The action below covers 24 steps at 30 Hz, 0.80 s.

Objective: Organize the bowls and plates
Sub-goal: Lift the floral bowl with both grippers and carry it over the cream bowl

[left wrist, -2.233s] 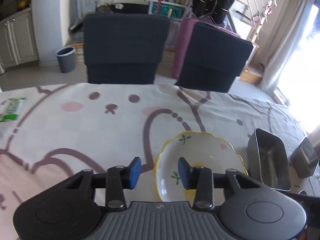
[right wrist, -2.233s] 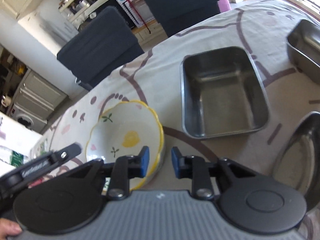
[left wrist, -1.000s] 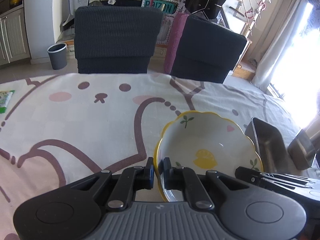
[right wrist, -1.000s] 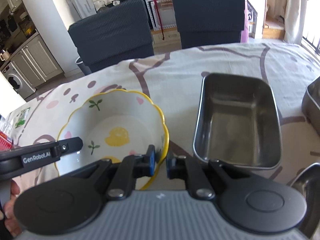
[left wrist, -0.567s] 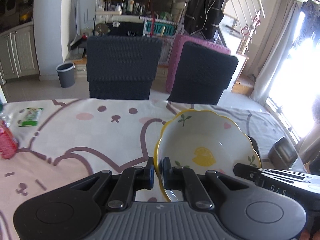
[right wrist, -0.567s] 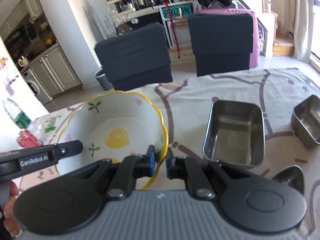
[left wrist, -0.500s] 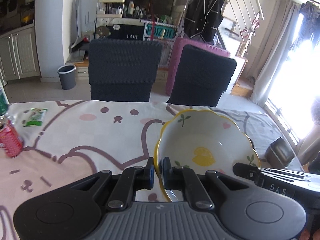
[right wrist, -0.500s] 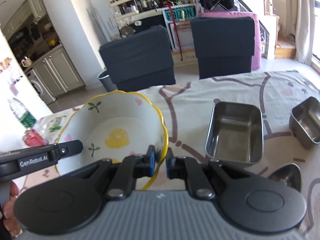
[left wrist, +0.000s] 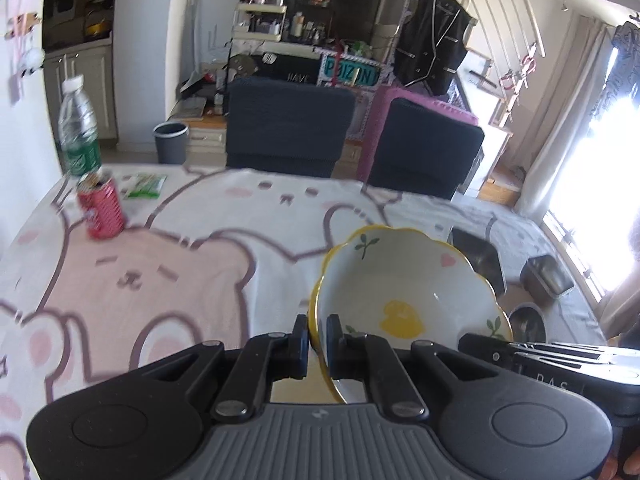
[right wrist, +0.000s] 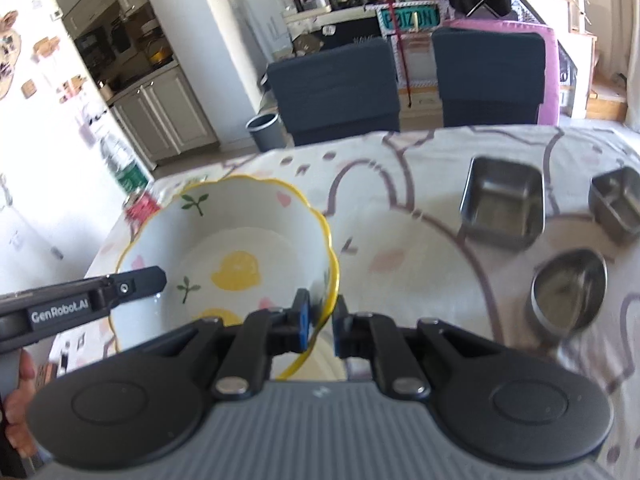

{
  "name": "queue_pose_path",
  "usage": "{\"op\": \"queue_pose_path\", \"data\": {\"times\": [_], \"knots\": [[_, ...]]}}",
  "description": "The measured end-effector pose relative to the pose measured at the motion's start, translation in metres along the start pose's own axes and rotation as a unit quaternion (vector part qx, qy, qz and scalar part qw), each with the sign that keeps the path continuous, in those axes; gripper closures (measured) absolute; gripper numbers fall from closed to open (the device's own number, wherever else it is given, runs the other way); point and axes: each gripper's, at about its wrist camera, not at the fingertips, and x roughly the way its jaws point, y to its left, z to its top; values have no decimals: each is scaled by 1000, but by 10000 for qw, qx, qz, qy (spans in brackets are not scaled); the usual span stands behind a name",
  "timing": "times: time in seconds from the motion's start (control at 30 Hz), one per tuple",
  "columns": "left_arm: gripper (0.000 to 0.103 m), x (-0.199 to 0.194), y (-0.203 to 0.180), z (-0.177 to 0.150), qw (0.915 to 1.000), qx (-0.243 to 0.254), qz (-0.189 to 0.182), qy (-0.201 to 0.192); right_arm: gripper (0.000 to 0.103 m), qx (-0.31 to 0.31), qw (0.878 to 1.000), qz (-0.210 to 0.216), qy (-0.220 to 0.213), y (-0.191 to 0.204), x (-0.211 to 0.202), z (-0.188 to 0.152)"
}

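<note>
Two grippers, left gripper [left wrist: 317, 336] and right gripper [right wrist: 321, 322], each pinch the bowl [right wrist: 240, 252] rim aloft; uneven pulling could make it slip.

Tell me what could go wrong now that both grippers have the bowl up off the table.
1. Each gripper, left and right, pinches only the thin rim of the bowl; if the two drift apart or twist, it may slip or chip.
2. The steel trays and the small steel bowl sit to the right; swinging low that way could knock them.
3. The can and bottle stand on the left.
</note>
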Motion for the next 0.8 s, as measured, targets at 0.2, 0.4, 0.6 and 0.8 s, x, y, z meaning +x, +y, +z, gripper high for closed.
{"op": "queue_pose_path", "data": {"times": [0.2,0.4,0.6,0.8], "knots": [[94,6,16,-28,9992,-57,24,388,89,-142,9991,-119,393,15,10,-26],[90,24,21,-52,9955,267,11,911,90,-415,9962,-237,731,21,28,-41],[87,38,22,-65,9917,367,-58,1234,90,-556,9928,-406,975,23,40,-47],[82,48,16,-73,9877,396,-145,1507,91,-702,9906,-580,1019,24,46,-48]]}}
